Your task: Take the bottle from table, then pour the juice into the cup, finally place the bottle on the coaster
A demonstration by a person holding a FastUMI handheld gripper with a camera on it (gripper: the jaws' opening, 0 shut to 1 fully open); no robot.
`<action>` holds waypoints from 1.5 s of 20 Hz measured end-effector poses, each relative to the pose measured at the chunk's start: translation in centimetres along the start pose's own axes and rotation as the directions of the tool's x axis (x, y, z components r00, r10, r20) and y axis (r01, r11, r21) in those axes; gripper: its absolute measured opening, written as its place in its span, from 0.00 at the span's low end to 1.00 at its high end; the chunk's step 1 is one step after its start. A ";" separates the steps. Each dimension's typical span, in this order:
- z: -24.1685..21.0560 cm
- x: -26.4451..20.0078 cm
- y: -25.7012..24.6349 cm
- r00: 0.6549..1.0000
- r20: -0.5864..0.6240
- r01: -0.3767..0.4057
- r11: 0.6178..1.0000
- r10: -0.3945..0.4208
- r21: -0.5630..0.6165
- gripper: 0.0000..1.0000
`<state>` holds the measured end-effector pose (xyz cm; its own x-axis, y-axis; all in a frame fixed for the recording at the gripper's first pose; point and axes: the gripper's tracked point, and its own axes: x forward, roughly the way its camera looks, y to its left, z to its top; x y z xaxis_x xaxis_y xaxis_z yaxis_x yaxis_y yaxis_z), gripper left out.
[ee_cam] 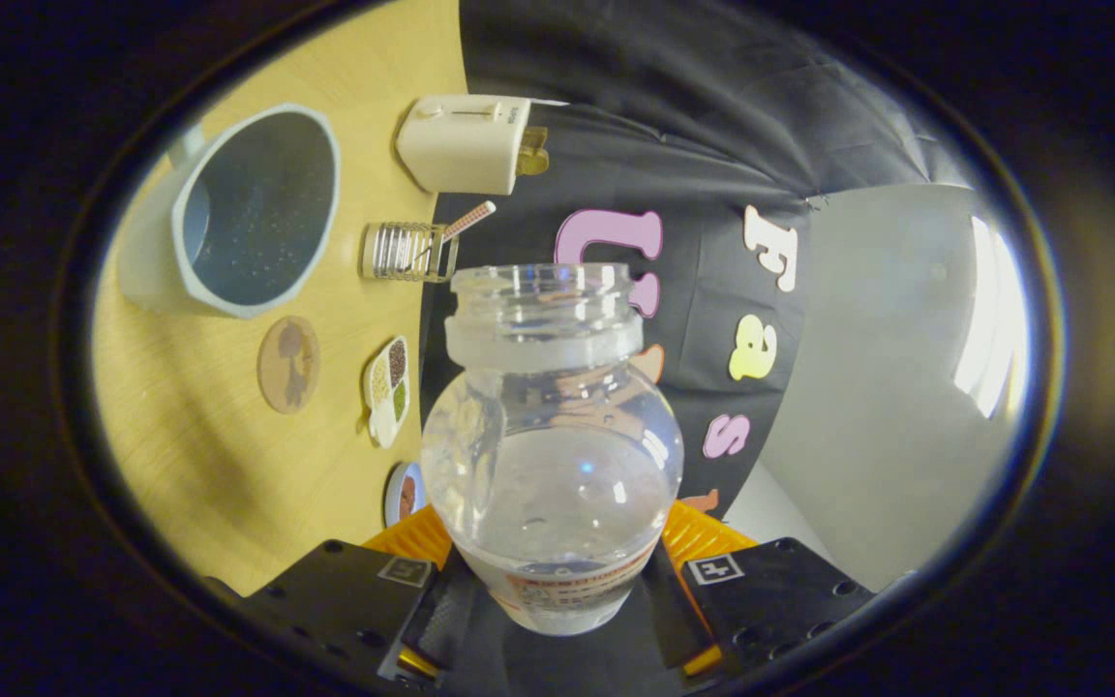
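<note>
Gripper (557,571) fingers clamp one uncapped bottle (552,436) between them, lifted off the table (228,484). Beyond, left: one coaster (288,364), one ribbed cup (409,252), one pot (253,213), one toaster (466,143)

a: what's the surface (228,484)?
b: light wood-grain top, seen tilted.
a: what sits on it?
b: grey pot (248,208), white toaster (466,143), ribbed glass cup (407,252) with a straw (466,223). round brown coaster (288,364) near the pot, small divided dish (389,389) just beside it. another round item (406,492) partly hidden.
</note>
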<state>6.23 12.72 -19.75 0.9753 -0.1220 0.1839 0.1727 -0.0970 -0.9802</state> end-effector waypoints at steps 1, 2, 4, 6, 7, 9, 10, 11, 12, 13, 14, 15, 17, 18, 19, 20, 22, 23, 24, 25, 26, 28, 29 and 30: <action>0.2 -0.1 0.1 1.000 0.007 -0.002 1.000 0.002 -0.007 0.80; 0.5 -0.2 0.1 1.000 0.011 -0.008 1.000 0.008 -0.010 0.80; 0.7 -0.4 0.5 1.000 0.010 -0.017 1.000 0.017 -0.007 0.80; 0.7 -0.3 0.8 0.999 0.003 -0.034 0.999 0.034 0.000 0.80; 0.6 -0.2 0.9 0.999 0.000 -0.038 0.999 0.038 -0.002 0.80; 0.6 -0.3 0.7 0.999 -0.003 -0.035 0.999 0.035 -0.013 0.80; 0.4 -0.2 0.9 0.999 -0.005 -0.037 0.999 0.037 -0.013 0.80; 0.3 -0.1 1.0 0.999 -0.009 -0.040 0.999 0.040 -0.013 0.80; 0.2 0.1 1.1 0.999 -0.013 -0.043 0.999 0.043 -0.014 0.80; 0.3 0.1 1.0 0.999 -0.014 -0.042 0.999 0.042 -0.016 0.80; 0.1 0.2 1.0 0.999 -0.016 -0.041 0.999 0.040 -0.021 0.80; 0.0 0.3 0.9 0.999 -0.016 -0.039 0.999 0.039 -0.027 0.80; -0.1 0.5 0.9 0.999 -0.018 -0.041 0.998 0.040 -0.037 0.80; -0.1 0.6 1.0 0.999 -0.018 -0.040 0.998 0.039 -0.041 0.80; -0.2 0.5 1.0 0.999 -0.019 -0.040 0.998 0.039 -0.046 0.80; -0.3 0.6 1.0 0.999 -0.018 -0.039 0.998 0.038 -0.050 0.80; -0.2 0.8 1.1 0.999 -0.014 -0.040 0.997 0.039 -0.062 0.80; -0.2 0.8 1.2 0.999 -0.010 -0.041 0.997 0.041 -0.070 0.80; -0.2 0.8 1.3 0.999 -0.007 -0.041 0.996 0.041 -0.078 0.80; 0.1 0.7 1.3 0.999 -0.002 -0.040 0.996 0.040 -0.085 0.80; 0.1 0.8 1.3 0.999 0.003 -0.036 0.995 0.037 -0.093 0.80; 0.3 0.8 1.2 1.000 0.011 -0.023 0.994 0.025 -0.104 0.80; 0.5 0.7 1.0 1.000 0.013 -0.023 0.994 0.025 -0.105 0.80; 0.5 0.7 1.1 1.000 0.015 -0.026 0.994 0.027 -0.102 0.80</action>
<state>7.17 13.00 -20.70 0.9817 -0.1099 0.1558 0.1325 -0.1946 -0.9719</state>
